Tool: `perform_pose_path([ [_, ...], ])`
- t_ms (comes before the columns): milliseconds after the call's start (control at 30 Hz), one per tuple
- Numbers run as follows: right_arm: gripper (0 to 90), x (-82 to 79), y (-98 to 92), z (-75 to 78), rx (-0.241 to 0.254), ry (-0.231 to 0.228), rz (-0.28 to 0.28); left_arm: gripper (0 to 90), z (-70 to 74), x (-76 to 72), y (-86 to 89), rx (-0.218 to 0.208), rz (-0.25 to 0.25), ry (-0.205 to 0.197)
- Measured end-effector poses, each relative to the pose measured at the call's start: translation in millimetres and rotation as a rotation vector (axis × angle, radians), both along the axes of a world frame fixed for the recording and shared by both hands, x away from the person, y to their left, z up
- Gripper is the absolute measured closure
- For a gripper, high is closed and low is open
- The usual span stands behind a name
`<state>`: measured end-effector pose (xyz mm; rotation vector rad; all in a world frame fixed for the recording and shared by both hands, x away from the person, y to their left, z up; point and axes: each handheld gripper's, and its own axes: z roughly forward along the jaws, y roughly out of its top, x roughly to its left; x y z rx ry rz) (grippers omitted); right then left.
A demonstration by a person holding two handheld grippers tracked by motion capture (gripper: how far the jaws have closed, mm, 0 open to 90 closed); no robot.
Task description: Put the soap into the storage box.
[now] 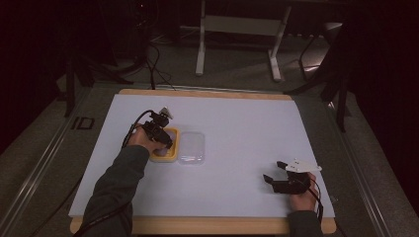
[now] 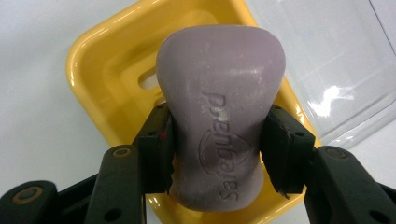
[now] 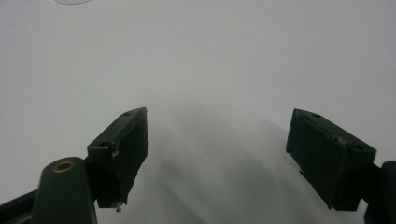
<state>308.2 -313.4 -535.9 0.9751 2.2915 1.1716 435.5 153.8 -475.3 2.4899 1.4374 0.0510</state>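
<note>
Clearly the left gripper [image 2: 217,154] is pinching a mauve bar of soap [image 2: 219,116], its two black jaws pressed against the bar's narrowed waist, one on each long side, with the embossed Safeguard mark facing the camera. The bar hangs over, or just inside, the yellow soap dish [image 2: 93,60]; whether its far end touches the dish floor cannot be told from the left gripper view. Just beside the dish lies a clear plastic lid [image 2: 336,70], flat on the white bench [image 1: 247,123], and the high view shows dish [image 1: 170,157] and lid [image 1: 191,147] side by side near the left hand [image 1: 143,140]. The right gripper [image 1: 272,173] rests well apart near the bench's front edge, jaws spread wide with nothing between them. As a judgement, the soap should handle as a stiff, fairly dense solid that will not give under the pads, but its smooth waxy skin looks prone to slipping, and scuffs on its surface suggest it marks easily. The waist is the sensible place to hold it, since the flared ends on either side keep it from sliding out lengthwise. The dish seems light, rigid plastic that could skid on the bench if nudged, and the thin lid looks lighter and more flexible.
</note>
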Motion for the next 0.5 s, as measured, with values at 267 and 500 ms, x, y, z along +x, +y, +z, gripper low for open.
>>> perform_pose_path([
  [267, 20.6, 0.0, 0.1, 0.0, -0.001, 0.000, 0.000, 48.8, -6.3, 3.9, -0.4, -0.004, 0.017, 0.021],
  [500, 20.6, -0.1, 0.2, -0.1, -0.002, 0.000, 0.001, 38.9, -7.5, 4.1, 5.3, -0.027, 0.045, 0.023],
])
